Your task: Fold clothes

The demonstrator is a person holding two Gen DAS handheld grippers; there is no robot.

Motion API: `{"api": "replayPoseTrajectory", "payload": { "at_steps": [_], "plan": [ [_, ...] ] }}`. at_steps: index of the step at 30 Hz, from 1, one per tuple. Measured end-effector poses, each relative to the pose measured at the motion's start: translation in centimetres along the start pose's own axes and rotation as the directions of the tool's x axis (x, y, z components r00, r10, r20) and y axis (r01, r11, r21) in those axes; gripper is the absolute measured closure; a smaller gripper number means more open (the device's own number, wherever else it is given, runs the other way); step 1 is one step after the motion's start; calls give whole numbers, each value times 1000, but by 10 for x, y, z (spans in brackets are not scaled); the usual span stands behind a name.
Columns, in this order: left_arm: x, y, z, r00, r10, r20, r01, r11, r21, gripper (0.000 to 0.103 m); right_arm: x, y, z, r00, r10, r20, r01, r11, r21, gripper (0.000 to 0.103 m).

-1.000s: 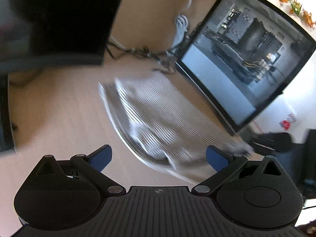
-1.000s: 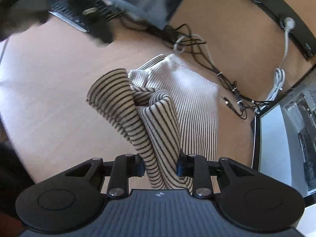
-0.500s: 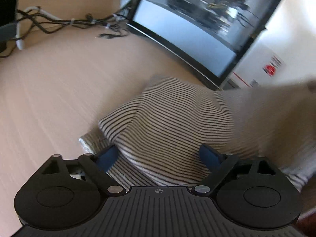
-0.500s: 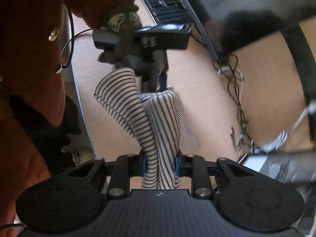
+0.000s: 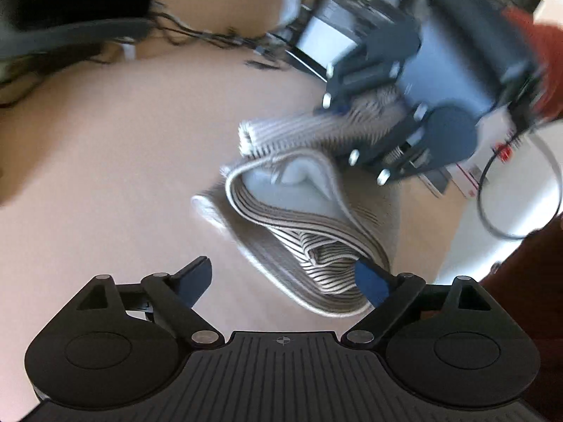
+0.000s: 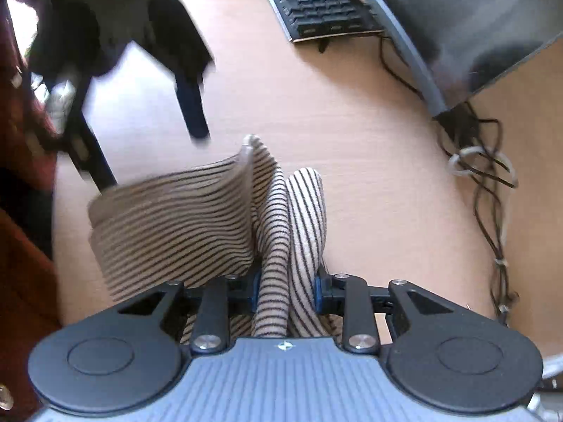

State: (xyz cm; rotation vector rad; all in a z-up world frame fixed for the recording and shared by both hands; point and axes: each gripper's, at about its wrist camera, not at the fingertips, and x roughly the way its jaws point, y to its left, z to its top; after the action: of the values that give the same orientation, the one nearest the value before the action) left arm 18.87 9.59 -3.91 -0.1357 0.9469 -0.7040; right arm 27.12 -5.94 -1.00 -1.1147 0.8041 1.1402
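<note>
Right gripper [image 6: 285, 288]: I see it angled steeply down, jaws easing apart yet pinching the striped sweater [image 6: 197, 211].
Left gripper [image 5: 281, 281]: at 10 o'clock, tilted down, jaws widening, empty.

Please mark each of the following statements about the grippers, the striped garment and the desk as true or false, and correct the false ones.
1. The right gripper has bunched folds of the striped garment between its pads. True; its jaws are opening slightly.
2. The left gripper is clamped shut on the garment. False: its jaws stand wide and are opening; the cloth lies only by one fingertip, and the pads do not press it.
3. A black keyboard lies on the wooden desk. True.
4. The garment is plain white. False: it is cream with thin dark stripes.
5. Loose cables lie on the desk beside the garment. True.
</note>
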Motion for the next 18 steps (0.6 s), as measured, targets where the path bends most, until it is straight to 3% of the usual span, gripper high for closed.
{"api": "replayPoseTrajectory", "payload": {
  "at_steps": [4,8,14,18],
  "plan": [
    [-31,-3,14,996,13,89,-10,999,-38,5,3,-5,-4,999,-5,52,2,999,48,73],
    [-29,-22,38,990,46,135,-54,997,56,4,-11,4,-12,993,-58,102,52,996,68,70],
    [8,-53,57,999,9,50,-22,961,275,3,-48,24,-22,977,-98,188,84,993,81,74],
    [31,-56,60,1000,-22,13,17,952,304,3,-65,20,-26,970,-68,232,48,995,89,74]
  ]
}}
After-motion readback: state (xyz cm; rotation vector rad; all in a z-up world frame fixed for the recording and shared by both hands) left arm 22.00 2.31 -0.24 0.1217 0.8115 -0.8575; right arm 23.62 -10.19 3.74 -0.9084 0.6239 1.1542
